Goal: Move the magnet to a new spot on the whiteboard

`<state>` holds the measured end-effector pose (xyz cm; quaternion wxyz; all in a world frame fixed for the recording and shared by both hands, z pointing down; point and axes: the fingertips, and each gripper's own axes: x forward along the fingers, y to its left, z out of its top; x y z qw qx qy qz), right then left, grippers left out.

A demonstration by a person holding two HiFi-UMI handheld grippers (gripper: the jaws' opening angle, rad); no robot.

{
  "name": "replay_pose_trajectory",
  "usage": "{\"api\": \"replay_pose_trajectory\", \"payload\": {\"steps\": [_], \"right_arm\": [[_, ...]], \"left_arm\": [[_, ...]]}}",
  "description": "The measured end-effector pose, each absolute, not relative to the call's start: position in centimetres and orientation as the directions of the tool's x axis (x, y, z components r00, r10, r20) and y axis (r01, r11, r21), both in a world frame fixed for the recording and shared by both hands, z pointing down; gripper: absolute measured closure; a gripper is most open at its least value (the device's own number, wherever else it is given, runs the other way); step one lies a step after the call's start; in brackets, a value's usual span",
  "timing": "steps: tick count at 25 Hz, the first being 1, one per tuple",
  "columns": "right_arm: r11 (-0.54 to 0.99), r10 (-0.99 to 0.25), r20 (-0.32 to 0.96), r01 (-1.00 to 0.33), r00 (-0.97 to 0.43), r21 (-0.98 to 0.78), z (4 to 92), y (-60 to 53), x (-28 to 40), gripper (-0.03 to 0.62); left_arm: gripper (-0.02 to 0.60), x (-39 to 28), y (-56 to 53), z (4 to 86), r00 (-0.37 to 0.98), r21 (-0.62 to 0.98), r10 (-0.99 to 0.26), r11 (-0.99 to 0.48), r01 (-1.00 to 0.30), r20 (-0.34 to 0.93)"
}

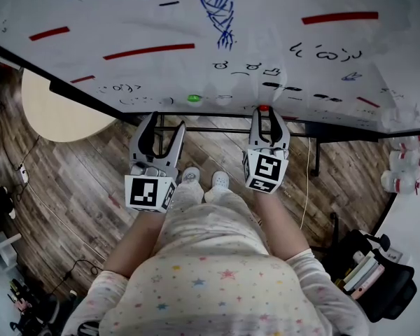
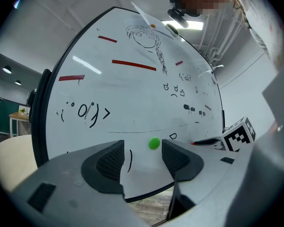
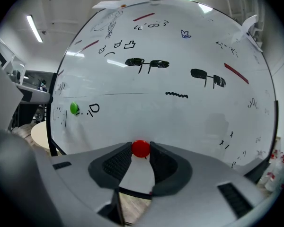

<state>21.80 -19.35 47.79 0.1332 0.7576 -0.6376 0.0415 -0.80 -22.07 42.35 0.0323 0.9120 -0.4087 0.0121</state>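
Observation:
A whiteboard [image 1: 266, 40] with red strokes and black doodles stands in front of me. My right gripper [image 1: 264, 110] is shut on a red magnet [image 1: 264, 108] at the board's bottom edge; in the right gripper view the red magnet [image 3: 141, 148] sits pinched between the two pads against the whiteboard [image 3: 180, 117]. A green magnet [image 1: 193, 98] sticks to the board low down, to the left of the red one. My left gripper [image 1: 166, 121] is open and holds nothing, just below and left of the green magnet [image 2: 154, 143], short of the whiteboard [image 2: 132, 98].
A round beige table [image 1: 56, 110] stands behind the board at the left. The board's stand bar [image 1: 217, 129] runs under its lower edge above the wooden floor. White and red bottles [image 1: 402, 166] and a dark bag [image 1: 378, 278] are at the right.

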Motion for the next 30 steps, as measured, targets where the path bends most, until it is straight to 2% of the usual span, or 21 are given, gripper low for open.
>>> {"api": "replay_pose_trajectory", "payload": {"steps": [11, 30], "right_arm": [[-0.136, -0.950, 0.264, -0.981, 0.169, 0.140, 48.8, -17.2, 20.7, 0.474], [-0.067, -0.972, 0.216, -0.990, 0.093, 0.127, 44.9, -18.8, 17.7, 0.474]], "left_arm": [[0.353, -1.5, -21.5, 41.6, 0.655, 0.047, -0.755, -0.653, -0.755, 0.027], [0.357, -3.3, -21.4, 39.7, 0.614, 0.059, -0.789, -0.614, -0.787, -0.019]]}}
